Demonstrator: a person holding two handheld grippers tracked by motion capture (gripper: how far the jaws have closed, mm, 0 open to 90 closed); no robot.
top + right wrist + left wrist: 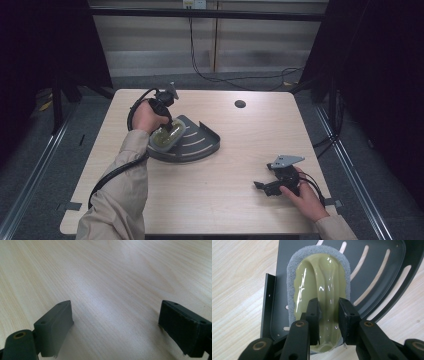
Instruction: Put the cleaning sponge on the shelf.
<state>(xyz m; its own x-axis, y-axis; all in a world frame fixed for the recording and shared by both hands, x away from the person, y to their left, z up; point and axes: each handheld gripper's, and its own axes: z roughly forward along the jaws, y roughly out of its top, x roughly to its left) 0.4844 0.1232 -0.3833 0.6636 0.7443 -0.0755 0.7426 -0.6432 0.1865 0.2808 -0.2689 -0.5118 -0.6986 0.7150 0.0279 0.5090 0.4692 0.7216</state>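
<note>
Scrubber [322, 287], the olive-green one with a glossy moulded handle and a grey scouring pad round its edge, sits between my left fingers [314, 315]. I have them clamped on the raised ridge of its handle, one pad on each flank, near the end closest to me. Beyond the fingers the rest of the scrubber runs away from me and lies on a dark grey slotted corner tray [382, 270]; the tray's curved wall is off to the far right of the fingers, its straight wall just to their left. In the high view I see my left gripper [170, 125] pointing down onto the scrubber [164, 139], which rests at the near-left part of the tray [207, 142] on the table [240, 175].

My right gripper [260, 186] lies low over the table, well apart from the tray. In the right gripper view its fingers [53, 327] stand wide, with bare wood between them.
</note>
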